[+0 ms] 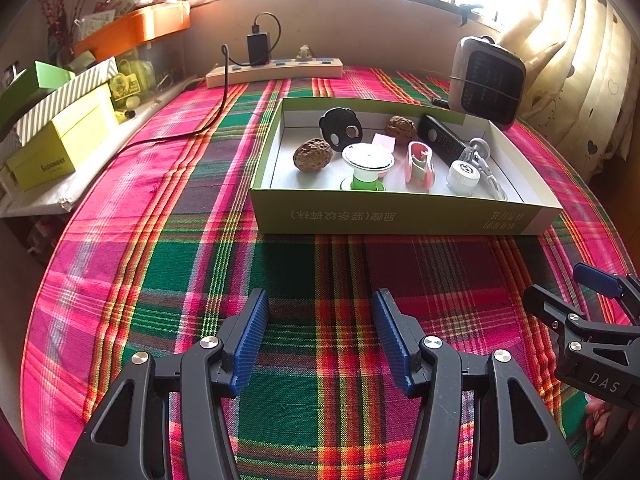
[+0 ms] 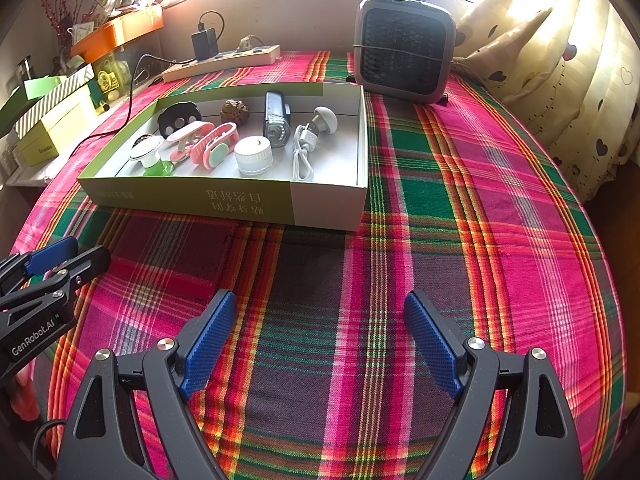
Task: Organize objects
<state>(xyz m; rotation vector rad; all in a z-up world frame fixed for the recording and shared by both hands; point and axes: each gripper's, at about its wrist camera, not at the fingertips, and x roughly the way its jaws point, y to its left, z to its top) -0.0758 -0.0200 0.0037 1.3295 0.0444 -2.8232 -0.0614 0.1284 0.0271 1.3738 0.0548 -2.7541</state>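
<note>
A shallow green and white box (image 1: 400,218) (image 2: 224,200) sits on the plaid cloth ahead of both grippers. Inside lie two walnuts (image 1: 312,155), a black disc (image 1: 340,126), a green and white spool (image 1: 367,166), a pink clip (image 1: 420,166), a white cap (image 2: 253,155), a black remote (image 2: 276,118) and a mushroom-shaped plug with white cable (image 2: 320,122). My left gripper (image 1: 321,334) is open and empty, low over the cloth short of the box. My right gripper (image 2: 320,340) is open and empty, beside it to the right.
A grey fan heater (image 2: 404,46) stands behind the box at the right. A power strip (image 1: 276,70) with a black charger and cable lies at the back. Stacked boxes (image 1: 60,136) and an orange tray (image 1: 136,28) sit left. Curtains (image 2: 560,60) hang right.
</note>
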